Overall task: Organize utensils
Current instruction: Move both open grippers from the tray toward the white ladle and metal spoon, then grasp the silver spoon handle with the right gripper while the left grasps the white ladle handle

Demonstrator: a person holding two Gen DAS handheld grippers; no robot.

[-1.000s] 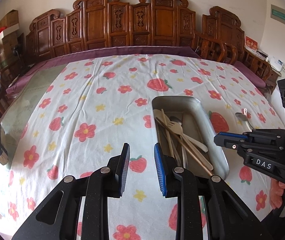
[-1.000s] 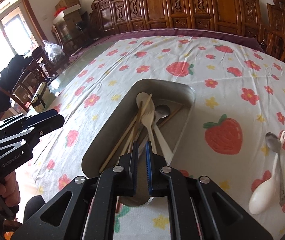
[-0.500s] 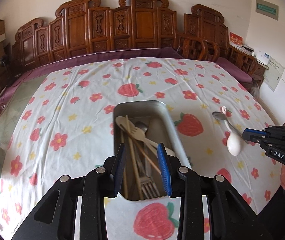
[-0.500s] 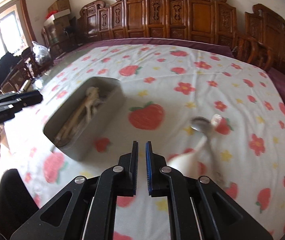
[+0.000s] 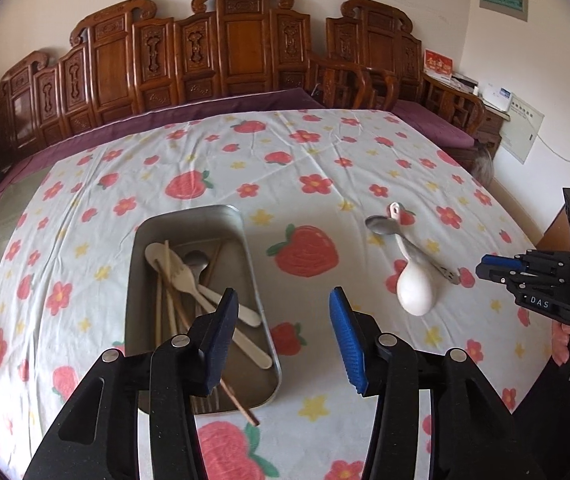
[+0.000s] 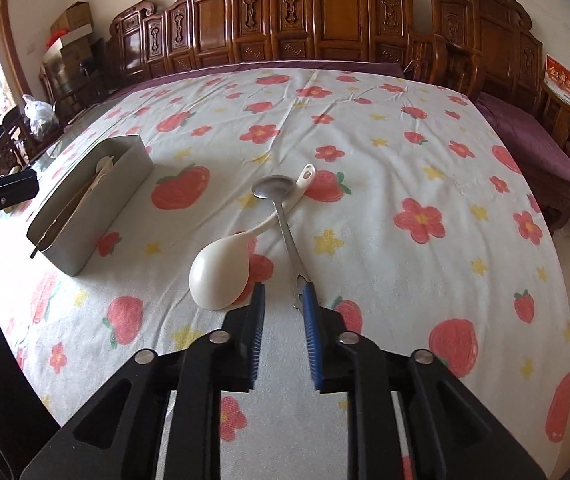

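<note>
Right tongs (image 6: 283,300) opening, nothing between them, just short of a metal spoon (image 6: 285,220) crossing a white ladle (image 6: 221,272) on the flowered tabletop (image 6: 405,152), left tongs (image 5: 283,312) opening, empty, their view alone showing spoons and chopsticks (image 5: 165,300) inside the metal tray (image 5: 257,292)

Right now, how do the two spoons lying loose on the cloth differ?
The white spoon is plastic-looking with a big bowl nearest the camera; the metal spoon is thin and grey, with its small bowl at the far end. The metal spoon's handle crosses over the white spoon's. Both lie outside the tray.
</note>
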